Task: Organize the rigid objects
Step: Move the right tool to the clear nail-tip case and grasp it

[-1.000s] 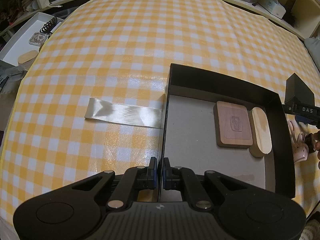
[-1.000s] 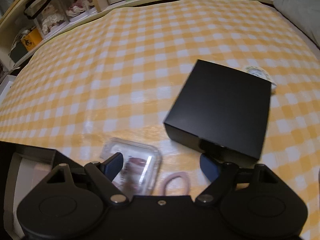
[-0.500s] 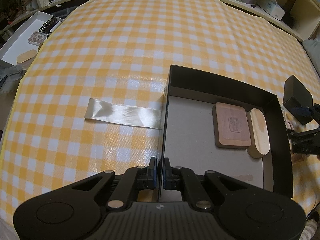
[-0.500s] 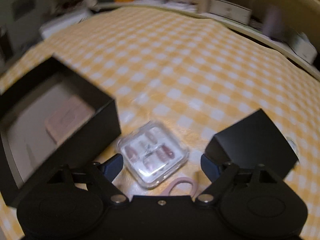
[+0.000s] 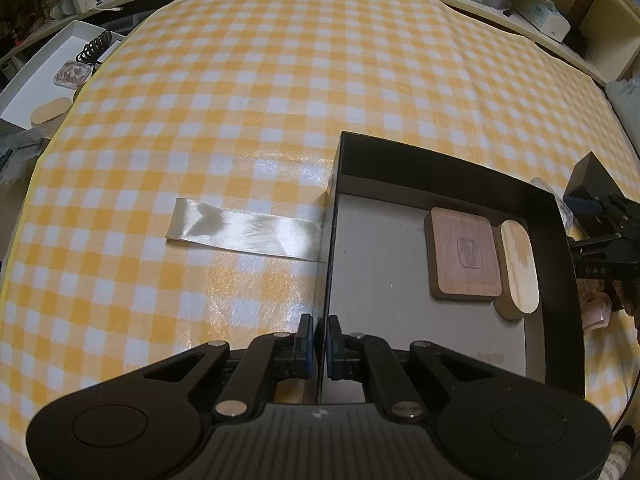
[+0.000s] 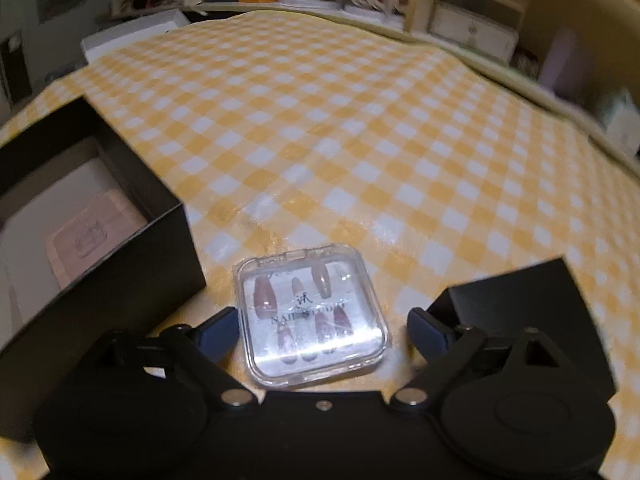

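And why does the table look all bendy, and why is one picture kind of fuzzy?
Both wrist views use a fisheye lens, so the checked tablecloth bulges like a dome. The right wrist view is smeary, most on the black box and shelves, yet the clear nail case stays readable, with white glare along its near edge. The left wrist view is sharp, with shine on the ribbon.

Black box lid (image 6: 532,304) partly hidden behind right claw (image 6: 324,332).

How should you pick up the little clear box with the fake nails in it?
Judging by its pose, grip the clear nail case by its two opposite side edges, coming down from above. It lies flat and thin on the tablecloth, already between the open right hand-held gripper's fingers.
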Motion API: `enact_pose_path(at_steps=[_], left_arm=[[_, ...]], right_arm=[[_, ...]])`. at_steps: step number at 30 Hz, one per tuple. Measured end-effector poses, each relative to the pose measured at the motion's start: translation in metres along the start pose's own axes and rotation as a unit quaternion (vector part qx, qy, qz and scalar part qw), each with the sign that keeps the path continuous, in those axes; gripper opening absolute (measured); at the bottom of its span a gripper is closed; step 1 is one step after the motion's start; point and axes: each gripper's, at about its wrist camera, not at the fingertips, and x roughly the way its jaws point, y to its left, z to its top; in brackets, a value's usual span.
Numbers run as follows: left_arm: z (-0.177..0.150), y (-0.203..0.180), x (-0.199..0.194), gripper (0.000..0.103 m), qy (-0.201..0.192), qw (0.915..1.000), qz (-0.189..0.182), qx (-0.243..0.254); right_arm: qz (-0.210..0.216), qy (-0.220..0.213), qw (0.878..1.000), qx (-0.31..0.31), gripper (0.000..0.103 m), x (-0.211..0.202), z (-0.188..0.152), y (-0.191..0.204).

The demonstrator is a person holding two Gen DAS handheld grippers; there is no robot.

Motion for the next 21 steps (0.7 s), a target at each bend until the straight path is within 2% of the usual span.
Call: enact_pose_path(at_steps=[1,7,15,21], left_arm=[[0.0,0.0,0.0,0.007,0.0,1.0,0.0,0.0],[0.001,-0.003,0.0,0.007,-0.002,1.0,-0.001,0.002],[0.003,-0.012,-0.004,0.007,-0.013,0.9993,0.014,0.032],[0.006,-0.018,-0.006,0.007,-0.013,0.9994,0.011,0.03]], right_arm=[[0.01,0.003,1.0,0.005,0.081,0.0,0.001,-0.001],[0.085,0.051,0.995,0.008,0.08,-0.01,0.001,0.006],[0.016,0.049,0.999,-0.016,0.082,0.001,0.007,0.029],[0.02,0.043,0.999,-0.007,0.078,-0.001,0.004,0.029]])
